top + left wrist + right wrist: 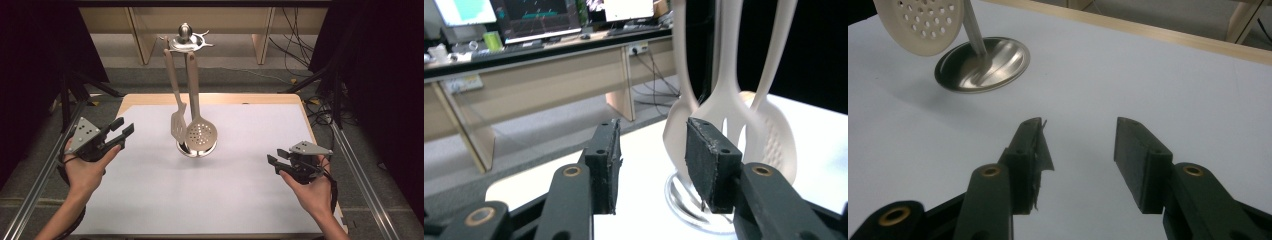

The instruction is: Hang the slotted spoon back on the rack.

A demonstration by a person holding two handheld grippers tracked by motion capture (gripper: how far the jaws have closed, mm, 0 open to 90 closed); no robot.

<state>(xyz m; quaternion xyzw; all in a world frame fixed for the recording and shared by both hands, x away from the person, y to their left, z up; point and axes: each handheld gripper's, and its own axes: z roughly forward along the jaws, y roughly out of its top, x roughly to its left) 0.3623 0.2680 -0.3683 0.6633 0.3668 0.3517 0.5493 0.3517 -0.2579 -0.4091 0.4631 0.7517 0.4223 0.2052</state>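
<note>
Both pairs of black, rubber-faced fingers stand parted and empty, the left gripper [120, 134] at nine o'clock of the white mat [235, 200] and the right gripper [276, 159] at four o'clock. Beyond them, at the mat's centre, the slotted spatula [178, 125] and the round perforated skimmer [201, 134], both smooth cream plastic, hang from the polished steel stand [186, 40]. Judging by that, hanging looks done and only drawing back remains.

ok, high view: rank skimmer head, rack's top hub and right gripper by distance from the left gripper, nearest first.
1. Skimmer head, mid-table, to the right of the left gripper.
2. Right gripper, at the table's right edge.
3. Top hub, high at the back.
</note>
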